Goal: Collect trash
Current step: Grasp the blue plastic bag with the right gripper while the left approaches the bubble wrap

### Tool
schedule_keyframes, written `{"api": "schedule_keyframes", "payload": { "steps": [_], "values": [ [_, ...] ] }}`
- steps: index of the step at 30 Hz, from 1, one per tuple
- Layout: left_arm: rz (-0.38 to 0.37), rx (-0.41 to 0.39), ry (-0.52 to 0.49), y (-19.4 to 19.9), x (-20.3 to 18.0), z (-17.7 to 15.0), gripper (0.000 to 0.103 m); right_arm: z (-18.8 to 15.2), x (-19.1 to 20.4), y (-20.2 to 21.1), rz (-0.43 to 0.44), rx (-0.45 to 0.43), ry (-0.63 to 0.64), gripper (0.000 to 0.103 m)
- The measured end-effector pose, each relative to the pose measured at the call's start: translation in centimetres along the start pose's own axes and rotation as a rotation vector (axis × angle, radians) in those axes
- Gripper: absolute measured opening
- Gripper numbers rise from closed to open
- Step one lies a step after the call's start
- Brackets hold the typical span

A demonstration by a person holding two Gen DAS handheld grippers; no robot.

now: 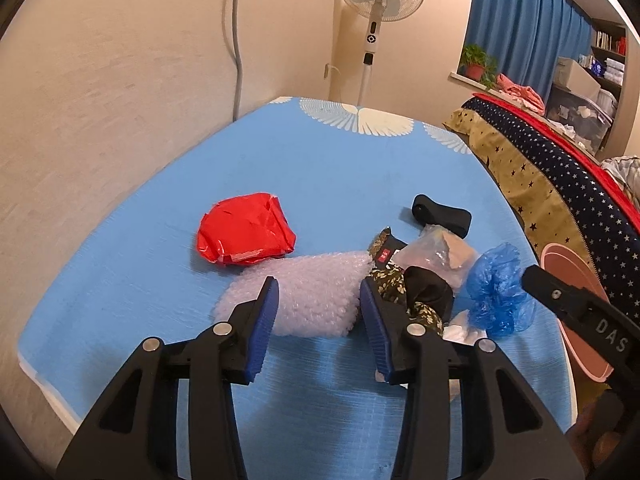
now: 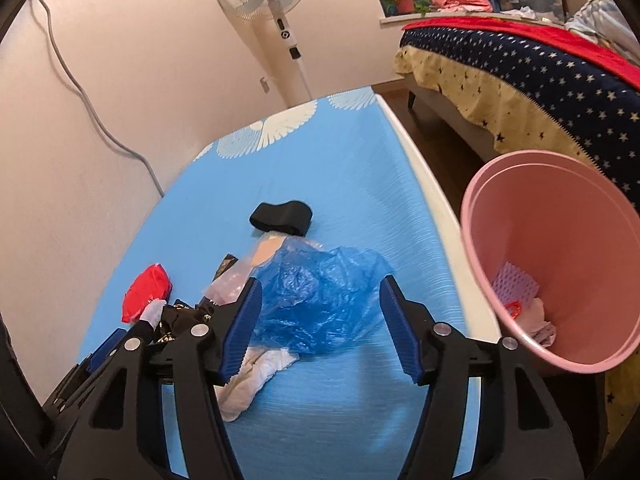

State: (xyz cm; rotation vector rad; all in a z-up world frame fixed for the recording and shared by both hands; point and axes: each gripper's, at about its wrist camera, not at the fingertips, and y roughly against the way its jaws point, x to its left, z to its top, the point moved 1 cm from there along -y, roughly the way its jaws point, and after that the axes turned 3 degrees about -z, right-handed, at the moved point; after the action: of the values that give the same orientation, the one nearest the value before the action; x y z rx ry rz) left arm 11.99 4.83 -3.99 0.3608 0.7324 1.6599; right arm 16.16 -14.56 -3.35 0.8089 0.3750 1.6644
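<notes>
Trash lies on a blue table mat (image 1: 320, 168). My left gripper (image 1: 318, 300) is open, its fingers either side of a white bubble-wrap wad (image 1: 312, 292). A crumpled red wrapper (image 1: 244, 232) lies beyond it. My right gripper (image 2: 320, 304) is open around a crumpled blue plastic bag (image 2: 320, 296), which also shows in the left wrist view (image 1: 498, 288). A clear plastic bag (image 1: 436, 254), a black floral wrapper (image 1: 400, 280) and white tissue (image 2: 256, 376) lie between. A pink bin (image 2: 560, 256) stands off the table's right edge with some trash inside.
A black band (image 2: 282, 216) lies farther back on the mat. A standing fan (image 2: 276, 28) is behind the table by the wall. A bed with a star-patterned cover (image 2: 520, 76) stands to the right, past the bin. A cable (image 1: 236, 40) runs down the wall.
</notes>
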Motion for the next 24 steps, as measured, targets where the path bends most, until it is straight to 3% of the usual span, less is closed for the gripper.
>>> {"api": "schedule_keyframes", "payload": {
  "steps": [9,11,16,19,24],
  "values": [
    [-0.017,0.031,0.022,-0.7,0.5,-0.2,0.042,-0.4,0.3,-1.7,0.000,0.052,0.004,0.058],
    [-0.022,0.044,0.030,-1.0,0.6,-0.4,0.040,-0.5,0.5,-1.9,0.004,0.063,0.018,0.044],
    [-0.039,0.063,0.064,-1.1,1.1,-0.6,0.019,-0.5,0.6,-1.5,0.015,0.071,0.043,0.011],
    [-0.041,0.054,0.069,-0.5,1.2,-0.3,0.016,-0.2,0.7,-0.6,0.017,0.047,0.055,0.004],
    [-0.040,0.021,0.059,1.1,0.8,0.3,0.012,0.2,0.8,1.3,0.019,0.001,0.069,0.003]
  ]
}}
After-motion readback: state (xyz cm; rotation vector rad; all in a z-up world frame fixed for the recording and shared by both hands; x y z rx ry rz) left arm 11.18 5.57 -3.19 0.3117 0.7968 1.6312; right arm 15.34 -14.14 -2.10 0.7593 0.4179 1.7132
